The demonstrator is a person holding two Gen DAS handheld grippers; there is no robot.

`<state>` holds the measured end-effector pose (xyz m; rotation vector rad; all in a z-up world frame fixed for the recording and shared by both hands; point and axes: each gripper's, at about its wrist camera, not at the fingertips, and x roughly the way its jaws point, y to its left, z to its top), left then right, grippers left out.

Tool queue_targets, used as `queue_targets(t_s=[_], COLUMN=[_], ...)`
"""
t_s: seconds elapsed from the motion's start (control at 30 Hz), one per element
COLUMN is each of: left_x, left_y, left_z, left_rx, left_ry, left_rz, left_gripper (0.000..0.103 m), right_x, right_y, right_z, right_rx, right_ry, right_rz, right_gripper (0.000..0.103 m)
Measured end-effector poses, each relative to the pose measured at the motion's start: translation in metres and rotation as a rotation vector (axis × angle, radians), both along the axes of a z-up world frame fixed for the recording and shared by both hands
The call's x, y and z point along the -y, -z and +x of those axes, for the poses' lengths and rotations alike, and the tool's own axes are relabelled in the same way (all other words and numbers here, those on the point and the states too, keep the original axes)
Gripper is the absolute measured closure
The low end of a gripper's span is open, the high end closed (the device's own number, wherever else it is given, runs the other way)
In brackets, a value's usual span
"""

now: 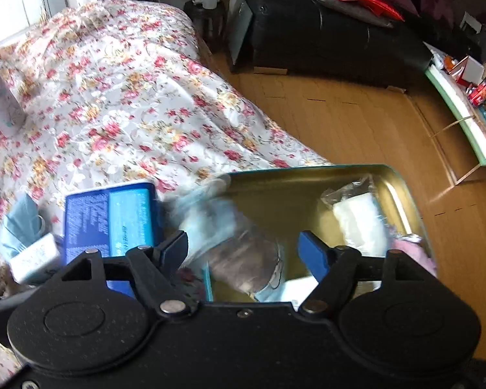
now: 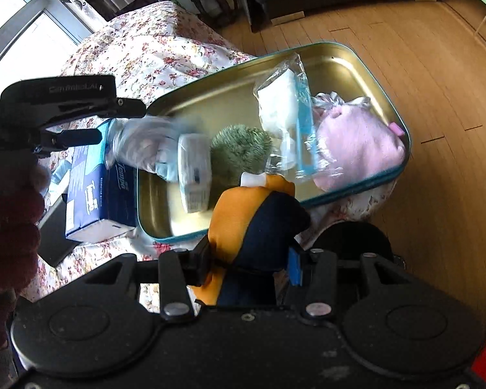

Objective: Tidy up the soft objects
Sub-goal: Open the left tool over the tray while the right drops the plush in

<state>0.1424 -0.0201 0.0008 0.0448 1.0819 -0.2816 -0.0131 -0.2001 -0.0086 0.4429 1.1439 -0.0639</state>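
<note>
A gold metal tray (image 2: 340, 61) with a teal rim lies on the flowered bed. In it are a pink fluffy item (image 2: 359, 149), a clear bag of white pads (image 2: 285, 107), a green fuzzy ball (image 2: 239, 152) and a white tissue packet (image 2: 194, 175). My right gripper (image 2: 246, 262) is shut on an orange and navy plush toy (image 2: 259, 214) at the tray's near edge. My left gripper (image 1: 243, 249) is open above the tray (image 1: 307, 188); a blurred clear bag with blue and brown contents (image 1: 236, 240) lies between its fingers, also in the right wrist view (image 2: 142, 146).
A blue tissue box (image 1: 110, 220) sits left of the tray, also in the right view (image 2: 97, 201). A small white box with blue cloth (image 1: 29, 246) lies further left. Wooden floor (image 1: 356, 123) lies right of the bed; a black cabinet (image 1: 324, 32) stands behind.
</note>
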Motion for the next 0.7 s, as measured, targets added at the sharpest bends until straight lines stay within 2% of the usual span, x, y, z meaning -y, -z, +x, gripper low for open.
queue_targets(t_s=[0.13, 0.4, 0.5, 0.53, 0.57, 0.7], left_x=[-0.004, -0.007, -0.008, -0.008, -0.008, -0.010], left_y=[-0.002, -0.001, -0.002, -0.003, -0.003, -0.002], left_z=[-0.001, -0.013, -0.019, -0.020, -0.023, -0.030], left_rx=[0.010, 0.022, 0.031, 0.034, 0.038, 0.044], left_ry=[-0.002, 0.023, 0.037, 0.039, 0.042, 0.054], left_rz=[0.015, 0.042, 0.051, 0.054, 0.057, 0.065], left_gripper=[0.029, 0.029, 0.029, 0.028, 0.028, 0.028], right_x=[0.002, 0.014, 0.019, 0.020, 0.021, 0.022], right_y=[-0.004, -0.024, -0.030, -0.032, -0.035, -0.042], right_z=[0.015, 0.071, 0.089, 0.094, 0.096, 0.098], right_rx=[0.015, 0.101, 0.149, 0.176, 0.192, 0.211], right_ry=[0.002, 0.054, 0.078, 0.096, 0.104, 0.109], right_rz=[-0.027, -0.091, -0.100, -0.103, -0.108, -0.120], right_gripper=[0.058, 0.057, 0.053, 0.044, 0.041, 0.041])
